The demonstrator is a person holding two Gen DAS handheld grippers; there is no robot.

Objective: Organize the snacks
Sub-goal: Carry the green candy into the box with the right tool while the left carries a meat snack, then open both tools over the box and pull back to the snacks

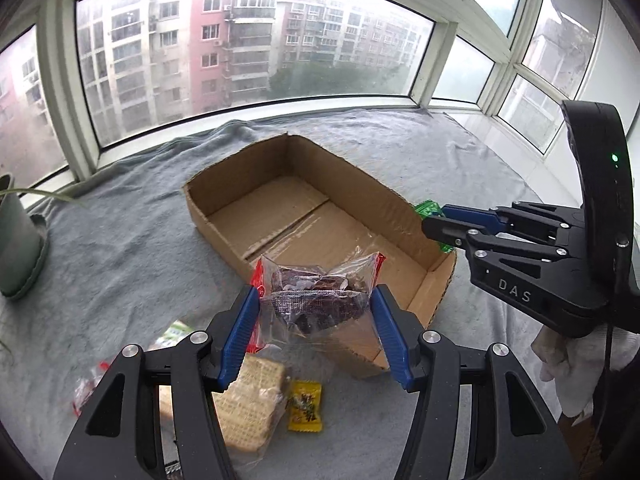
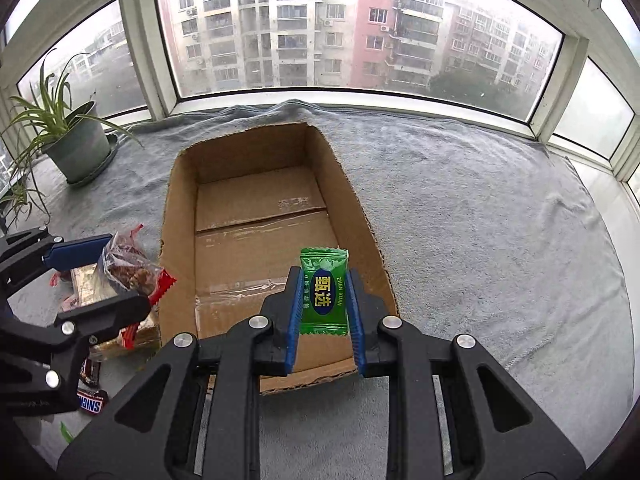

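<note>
Both grippers carry snacks: our left gripper [image 1: 316, 312] pinches a clear packet of dark snacks [image 1: 316, 292], our right gripper [image 2: 324, 300] a green candy [image 2: 324, 292], both over the empty cardboard box's [image 2: 180, 216] near end. Next, we judge, lower and release inside.

A gray blanket [image 2: 460, 208] covered the wide window ledge, rumpled along its far edge. At its left end stood a gray-green pot [image 2: 78, 148] on a saucer, holding a plant [image 2: 48, 108] with long, narrow, drooping leaves. Behind them ran a bay window [image 2: 352, 28] with white frames. Through the hazy glass rose tall apartment blocks [image 1: 224, 44], pink and pale, with trees below them.
</note>
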